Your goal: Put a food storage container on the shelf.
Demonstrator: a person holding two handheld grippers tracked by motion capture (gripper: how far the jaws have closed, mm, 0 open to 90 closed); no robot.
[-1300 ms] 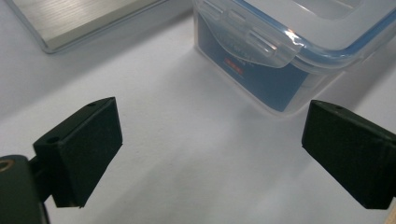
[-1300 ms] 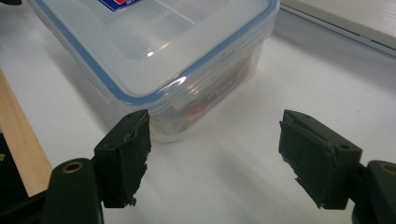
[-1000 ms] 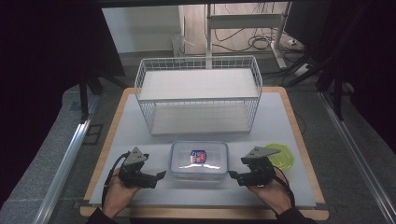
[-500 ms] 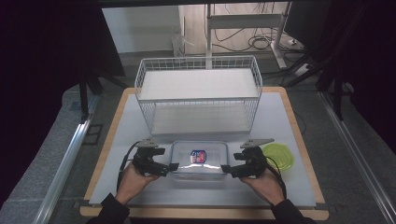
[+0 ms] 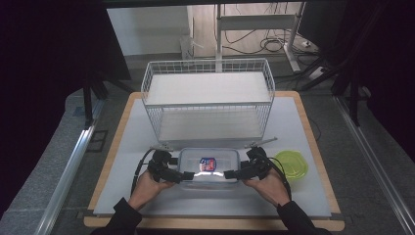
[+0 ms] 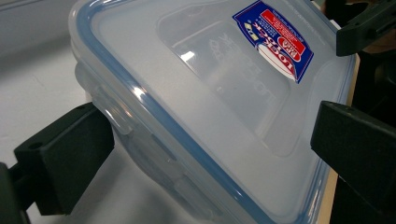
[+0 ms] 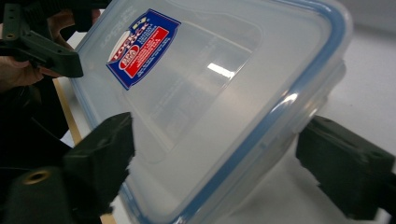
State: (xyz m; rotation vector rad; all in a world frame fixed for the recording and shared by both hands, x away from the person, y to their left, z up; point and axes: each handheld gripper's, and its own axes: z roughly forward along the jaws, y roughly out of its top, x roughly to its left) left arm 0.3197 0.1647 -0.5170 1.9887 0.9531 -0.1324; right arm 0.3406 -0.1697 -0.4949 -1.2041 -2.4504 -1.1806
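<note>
A clear plastic container (image 5: 208, 169) with a blue-sealed lid and a red and blue label (image 6: 275, 37) lies at the front middle of the white table. My left gripper (image 5: 183, 167) stands at its left end, jaws wide apart on either side of that end (image 6: 210, 130); I see no pad pressing. At the right end my right gripper (image 5: 236, 166) straddles the container in the same way (image 7: 217, 135). Its jaws have just been opening, with the container's end between them and a little room by the right jaw.
A white wire basket (image 5: 208, 93) with a shelf stands behind the container at the table's middle. A lime-green round dish (image 5: 292, 164) lies just right of my right hand. The table's wooden rim (image 5: 313, 137) runs along both sides.
Both hands have moved inward from beside the container, so that each gripper's jaws now reach around one of its ends. The container has stayed in place.
</note>
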